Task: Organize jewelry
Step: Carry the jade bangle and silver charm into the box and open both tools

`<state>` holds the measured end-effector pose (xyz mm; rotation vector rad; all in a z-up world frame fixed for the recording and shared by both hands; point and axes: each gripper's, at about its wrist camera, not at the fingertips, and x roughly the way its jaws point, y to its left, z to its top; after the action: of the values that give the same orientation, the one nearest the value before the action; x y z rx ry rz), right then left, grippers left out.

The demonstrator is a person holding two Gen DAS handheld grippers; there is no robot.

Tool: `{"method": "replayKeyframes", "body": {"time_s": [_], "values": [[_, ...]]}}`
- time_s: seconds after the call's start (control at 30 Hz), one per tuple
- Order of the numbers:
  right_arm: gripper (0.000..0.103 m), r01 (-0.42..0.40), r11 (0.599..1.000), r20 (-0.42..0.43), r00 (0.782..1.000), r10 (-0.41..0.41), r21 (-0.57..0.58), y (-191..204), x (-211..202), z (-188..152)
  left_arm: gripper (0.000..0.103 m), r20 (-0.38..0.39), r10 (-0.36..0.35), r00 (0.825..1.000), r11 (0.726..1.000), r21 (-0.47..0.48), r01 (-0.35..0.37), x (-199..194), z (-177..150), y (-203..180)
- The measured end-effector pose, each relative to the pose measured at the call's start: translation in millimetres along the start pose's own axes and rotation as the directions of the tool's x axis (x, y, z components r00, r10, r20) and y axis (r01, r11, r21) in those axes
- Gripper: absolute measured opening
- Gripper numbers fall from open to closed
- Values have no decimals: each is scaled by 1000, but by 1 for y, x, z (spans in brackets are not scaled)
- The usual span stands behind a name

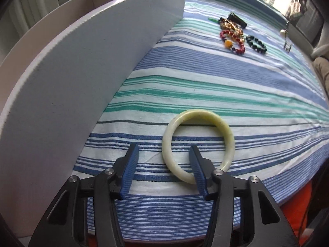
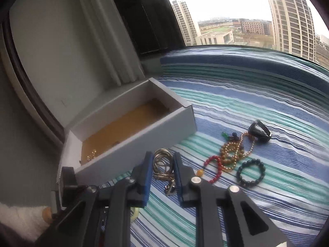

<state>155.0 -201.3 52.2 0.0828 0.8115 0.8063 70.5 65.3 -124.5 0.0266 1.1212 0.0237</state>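
A pale jade bangle lies flat on the striped cloth. My left gripper is open, its right finger inside the ring and its left finger outside, so the near-left rim sits between the jaws. My right gripper is shut on a coiled metal chain necklace with a small pendant hanging below, held above the cloth beside the open white box. A red bead bracelet, a tan bead strand, a dark bead bracelet and a black band lie to the right.
The white box wall stands close on the left of the bangle. The box has a brown lining and a small gold piece in its near corner. The bead pile shows far away in the left wrist view. A window lies beyond the cloth.
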Motion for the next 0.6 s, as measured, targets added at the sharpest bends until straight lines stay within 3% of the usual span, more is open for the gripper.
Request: {"method": "replayKeyframes", "body": {"time_s": [0.03,0.07,0.17,0.27,0.43,0.5,0.6], "values": [[20,-7,1000,3,1000,7,2,2,-1,-2,12,15,3,1000,999,41,-4,-1,0,-7],[20,-13,1000,6,1000,13,2,5,-3,-3,9,13,17,1000,998,62,-18,-1,1,-13],[20,-17,1000,16,1000,17,1,9,-8,-3,7,8,-74,997,997,26,74,-7,11,-10],[20,-15,1000,34,999,15,3,14,-13,5,7,58,-128,990,991,-32,130,-30,21,3],[20,-26,1000,63,998,26,-9,28,-10,33,7,178,-236,955,957,-128,260,-98,40,41],[20,-50,999,76,996,51,-15,40,-3,49,7,249,-223,943,953,-147,264,-131,47,63],[20,-90,995,97,991,93,-35,63,14,72,7,329,-126,936,962,-189,196,-167,55,103]]}}
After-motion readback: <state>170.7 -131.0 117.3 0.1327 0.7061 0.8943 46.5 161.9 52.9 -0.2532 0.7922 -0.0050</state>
